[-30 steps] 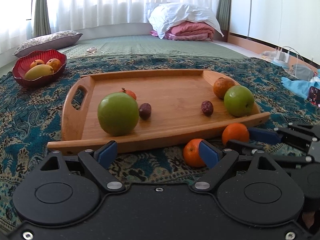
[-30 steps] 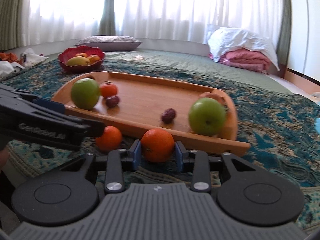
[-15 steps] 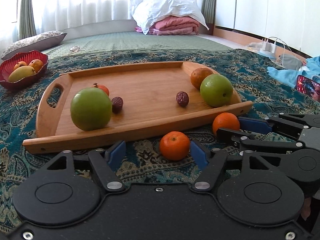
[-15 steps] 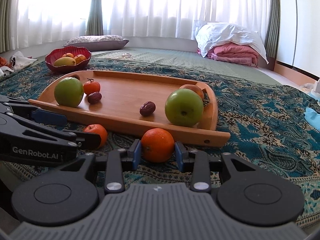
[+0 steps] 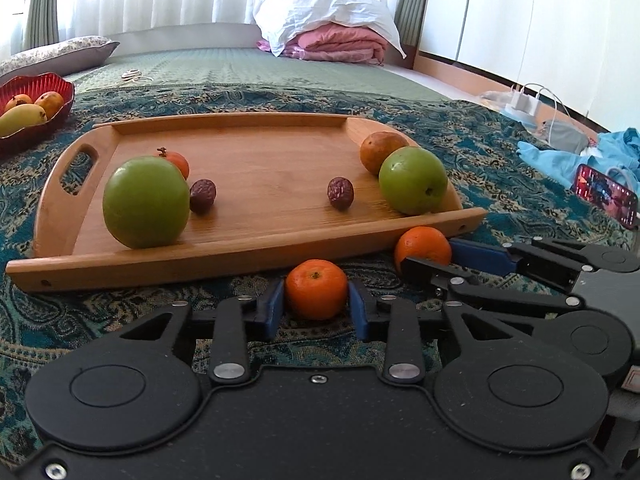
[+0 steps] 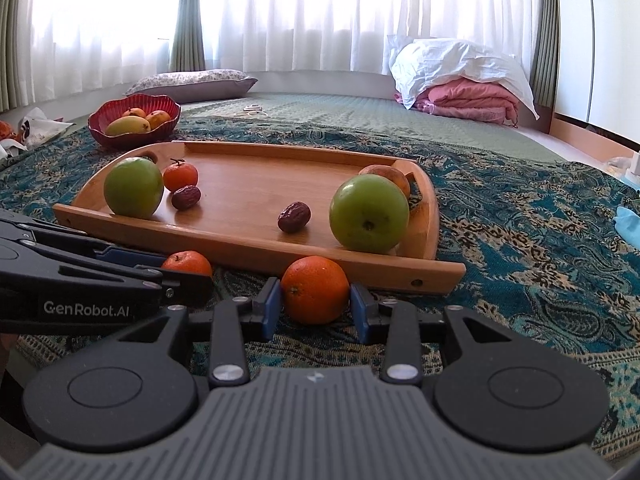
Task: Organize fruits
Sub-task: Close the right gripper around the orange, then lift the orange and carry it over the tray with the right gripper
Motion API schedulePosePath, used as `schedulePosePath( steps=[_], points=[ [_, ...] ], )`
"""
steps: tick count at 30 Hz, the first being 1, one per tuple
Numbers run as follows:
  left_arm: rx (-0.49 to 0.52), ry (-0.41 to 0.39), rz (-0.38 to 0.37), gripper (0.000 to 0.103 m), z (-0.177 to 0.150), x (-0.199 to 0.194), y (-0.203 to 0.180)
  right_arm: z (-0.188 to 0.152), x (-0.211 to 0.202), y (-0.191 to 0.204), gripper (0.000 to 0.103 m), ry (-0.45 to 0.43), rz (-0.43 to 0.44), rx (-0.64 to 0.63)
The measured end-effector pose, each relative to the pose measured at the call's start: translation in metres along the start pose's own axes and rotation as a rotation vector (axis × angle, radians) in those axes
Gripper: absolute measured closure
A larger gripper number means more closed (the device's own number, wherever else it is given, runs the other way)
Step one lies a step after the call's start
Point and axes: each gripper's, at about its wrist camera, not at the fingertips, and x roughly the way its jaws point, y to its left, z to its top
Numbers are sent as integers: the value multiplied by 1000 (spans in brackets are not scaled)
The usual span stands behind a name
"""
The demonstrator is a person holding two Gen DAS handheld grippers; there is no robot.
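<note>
Closing on a small tangerine [image 5: 316,289], the left hand-held gripper [image 5: 316,308] has the fruit squarely between its blue pads [image 5: 272,307], low and centred in the left wrist view; both pads appear to touch the peel. The tangerine sits on the patterned blanket [image 5: 120,320], just below the near rim of the wooden tray [image 5: 248,254] in the frame.

The right hand-held gripper [image 6: 315,310] holds a larger orange [image 6: 315,289] between its pads at lower centre of the right wrist view. Its jaws are opening slightly, yet the pads remain at the fruit's sides; whether pressure persists cannot be confirmed.

Governing relation: each fruit lies straight ahead of its own hand-held gripper, and the tray lies directly beyond and above both in frame. Both fruits are round, so no long axis applies. The orange lies against the tray rim, the tangerine slightly short of it.

Judgement: the next move probably requires lifting each fruit over the rim.

Tray contents: two green apples [image 5: 146,202], two dates [image 5: 340,193].
</note>
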Motion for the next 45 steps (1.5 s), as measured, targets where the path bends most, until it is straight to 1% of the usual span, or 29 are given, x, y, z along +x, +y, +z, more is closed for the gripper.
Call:
schedulePosePath(
  steps=[6,11,15,19,24,28,35,45],
  points=[
    [0,-2,4,71,0,1,0,-1,5,-1,59,21,-8,13],
    [4,-5,25,71,2,1,1,-3,7,-3,59,28,-4,33],
    [13,1,30,68,0,5,0,-3,8,-3,59,29,-6,30],
    [52,-12,54,71,-4,10,-6,-3,10,-3,59,31,-7,34],
    [34,-11,52,71,-2,10,-5,-2,11,-4,59,31,-3,55],
    [48,-28,69,71,0,4,-7,0,8,-3,61,25,3,59],
    [66,-69,95,71,10,-12,-7,11,-3,3,61,-14,18,48],
    [60,-118,161,71,40,-32,8,44,-11,6,61,-88,26,25]
  ],
)
